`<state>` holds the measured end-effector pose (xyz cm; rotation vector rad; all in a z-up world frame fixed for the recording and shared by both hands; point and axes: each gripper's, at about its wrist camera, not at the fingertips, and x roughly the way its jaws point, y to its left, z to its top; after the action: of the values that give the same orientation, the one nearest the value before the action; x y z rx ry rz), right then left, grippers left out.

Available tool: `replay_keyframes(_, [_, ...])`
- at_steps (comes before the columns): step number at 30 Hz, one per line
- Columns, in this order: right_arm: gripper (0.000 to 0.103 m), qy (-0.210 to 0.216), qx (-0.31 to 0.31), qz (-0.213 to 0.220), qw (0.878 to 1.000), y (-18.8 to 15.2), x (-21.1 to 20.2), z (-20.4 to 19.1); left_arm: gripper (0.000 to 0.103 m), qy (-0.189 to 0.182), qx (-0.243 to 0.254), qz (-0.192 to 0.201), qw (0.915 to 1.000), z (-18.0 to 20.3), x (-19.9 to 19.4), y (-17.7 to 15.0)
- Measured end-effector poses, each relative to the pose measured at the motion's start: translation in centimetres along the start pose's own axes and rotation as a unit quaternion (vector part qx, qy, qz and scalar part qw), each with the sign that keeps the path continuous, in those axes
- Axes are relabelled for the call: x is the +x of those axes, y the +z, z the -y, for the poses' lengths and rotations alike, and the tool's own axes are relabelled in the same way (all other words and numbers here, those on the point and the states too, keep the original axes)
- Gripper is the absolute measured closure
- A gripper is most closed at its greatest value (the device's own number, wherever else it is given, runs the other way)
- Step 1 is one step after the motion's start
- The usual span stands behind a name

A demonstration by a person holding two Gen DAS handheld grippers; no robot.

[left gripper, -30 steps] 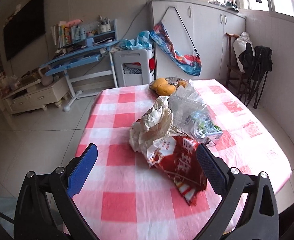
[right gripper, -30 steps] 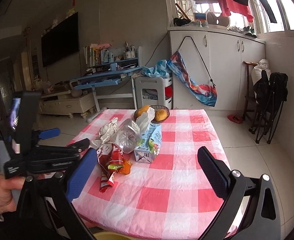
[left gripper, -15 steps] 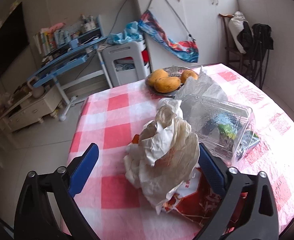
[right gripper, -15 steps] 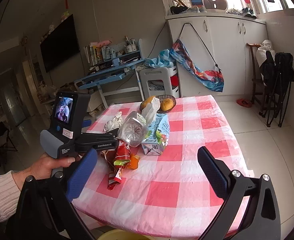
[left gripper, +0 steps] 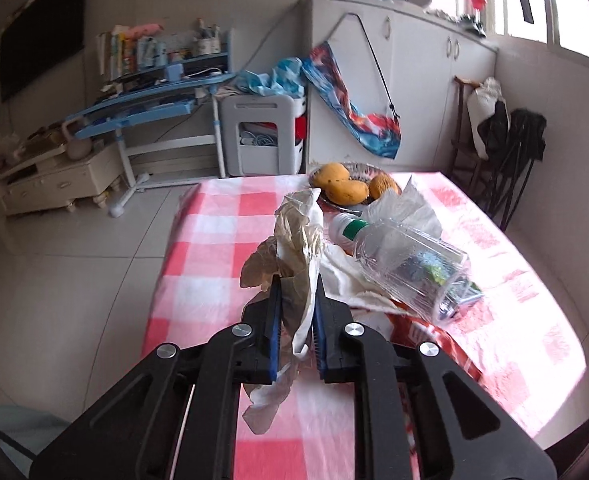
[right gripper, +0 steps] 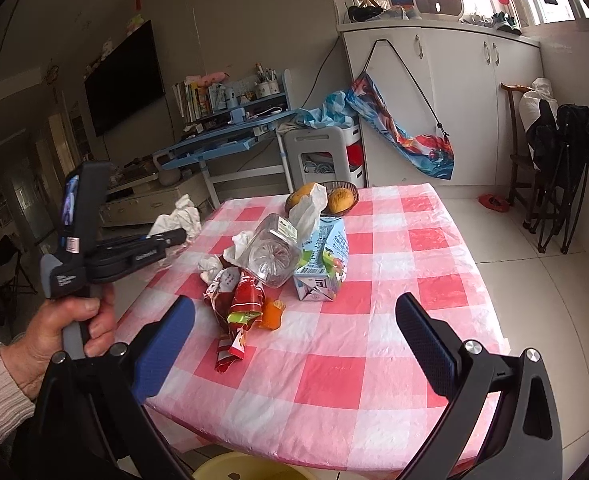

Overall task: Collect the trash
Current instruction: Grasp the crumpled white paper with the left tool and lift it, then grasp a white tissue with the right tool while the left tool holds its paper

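My left gripper [left gripper: 296, 292] is shut on a crumpled white paper wrapper [left gripper: 294, 240] and holds it up off the table's left side; the wrapper also shows in the right wrist view [right gripper: 180, 218]. On the red-checked table [right gripper: 374, 300] lie a clear plastic bottle [right gripper: 272, 254], a blue-green drink carton [right gripper: 324, 258], a red snack wrapper [right gripper: 236, 312], an orange scrap [right gripper: 272, 314] and white paper [right gripper: 308, 210]. My right gripper [right gripper: 294, 340] is open and empty, short of the table's near edge.
A basket with mangoes [right gripper: 336, 198] stands at the table's far edge. A yellow bin rim [right gripper: 250, 468] shows below the near table edge. A blue desk [right gripper: 222, 144], white cabinets [right gripper: 454, 100] and a chair with dark bags [right gripper: 554, 168] stand around.
My left gripper moved in over the trash pile, shut on the crumpled white wrapper and lifted it away to the left. My right gripper stayed open and drifted a little.
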<state>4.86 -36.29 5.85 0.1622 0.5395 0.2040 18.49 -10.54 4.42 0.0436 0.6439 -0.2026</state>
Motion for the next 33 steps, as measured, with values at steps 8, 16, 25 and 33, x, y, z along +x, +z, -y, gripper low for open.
replay_keyframes(8, [0.006,0.000,-0.029,-0.015,0.999,-0.6,0.5,-1.4,0.090,-0.018,-0.065,0.000,0.9977,-2.8,-7.4,-4.8])
replay_keyframes(16, [0.020,0.088,-0.108,-0.024,0.990,0.0,2.0,-5.6,0.089,0.000,-0.118,0.012,0.9929,-5.8,-11.1,-8.8])
replay_keyframes(25, [0.042,0.118,-0.189,-0.151,0.963,3.9,16.3,-11.1,0.089,-0.003,-0.148,0.030,0.9885,-7.7,-11.5,-10.4])
replay_keyframes(33, [0.059,0.052,-0.204,-0.229,0.950,2.3,24.7,-11.5,0.089,-0.018,-0.156,0.026,0.9873,-7.9,-10.0,-11.2])
